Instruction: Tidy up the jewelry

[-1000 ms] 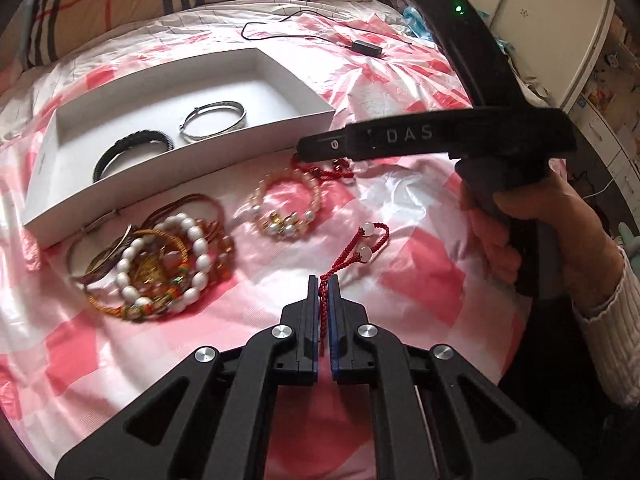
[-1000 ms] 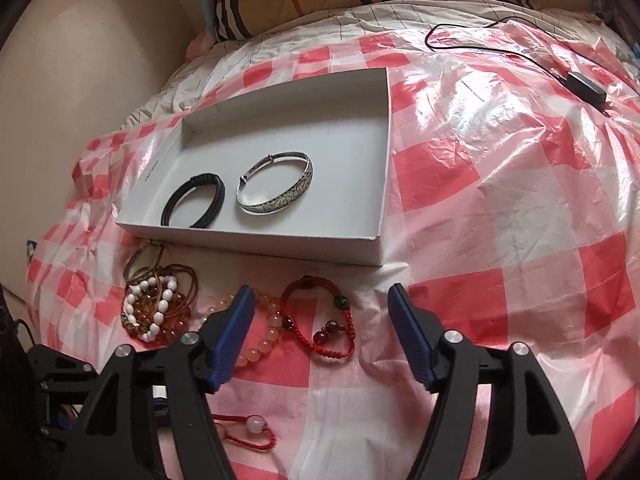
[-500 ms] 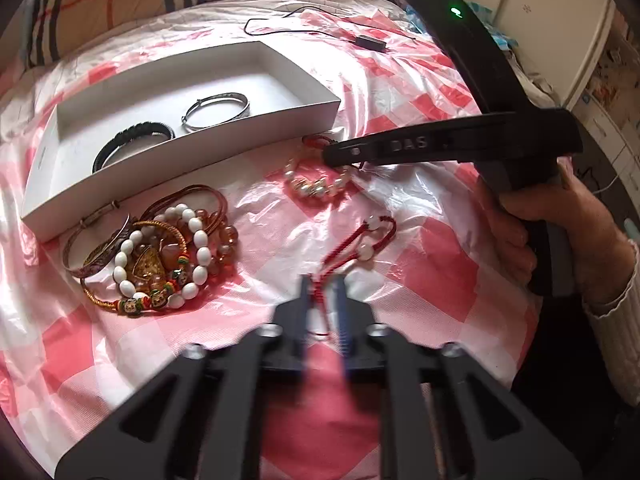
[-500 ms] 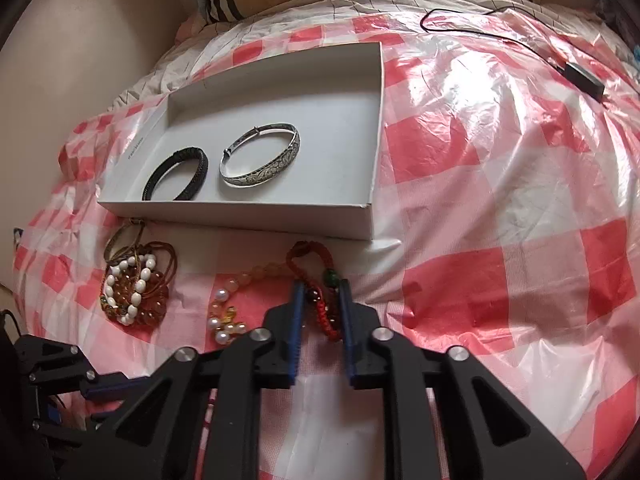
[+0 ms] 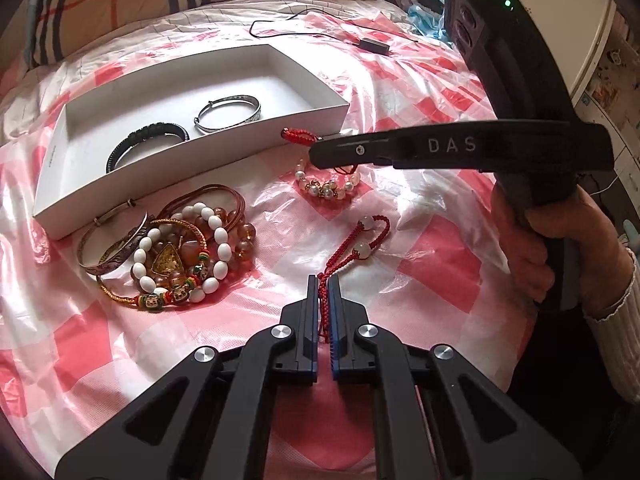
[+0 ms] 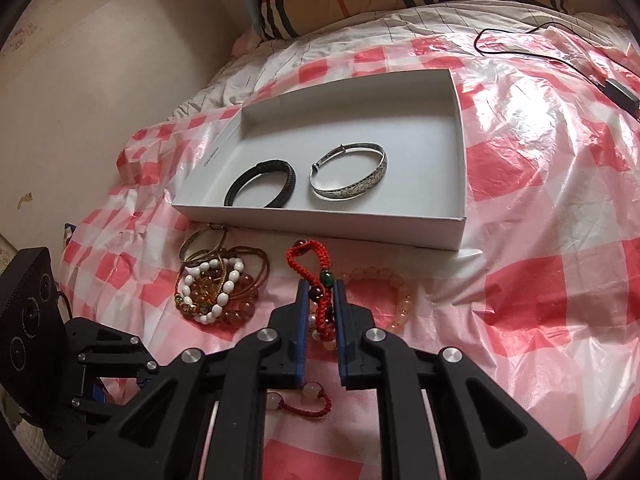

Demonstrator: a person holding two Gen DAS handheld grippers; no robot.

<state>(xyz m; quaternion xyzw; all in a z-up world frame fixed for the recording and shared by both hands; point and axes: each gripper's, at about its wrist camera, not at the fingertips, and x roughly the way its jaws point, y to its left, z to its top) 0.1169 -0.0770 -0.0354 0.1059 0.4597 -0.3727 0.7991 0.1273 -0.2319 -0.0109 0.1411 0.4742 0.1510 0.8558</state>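
A white box (image 5: 200, 160) lies on the red-checked plastic sheet and holds a black braided bracelet (image 6: 262, 188) and a silver bangle (image 6: 350, 176). My right gripper (image 6: 322, 292) is shut on a red braided bracelet (image 6: 312, 258) with green and dark beads, held just in front of the box's near wall (image 6: 320, 228). In the left wrist view this gripper (image 5: 316, 148) comes in from the right, the red loop (image 5: 298, 135) sticking out of its tip. My left gripper (image 5: 324, 292) is shut on a red cord bracelet (image 5: 362, 240) with pale beads, whose loop lies on the sheet.
A heap of bead bracelets and bangles (image 5: 176, 248) sits left of the grippers, below the box. A pale bead bracelet (image 6: 400, 296) lies under the right gripper. A cable with a black adapter (image 5: 374, 45) runs behind the box. A hand (image 5: 532, 240) grips the right handle.
The right gripper went from wide open to shut on the red braided bracelet and lifted it a little toward the box. The pale bead bracelet got bunched up. The left gripper kept its grip.
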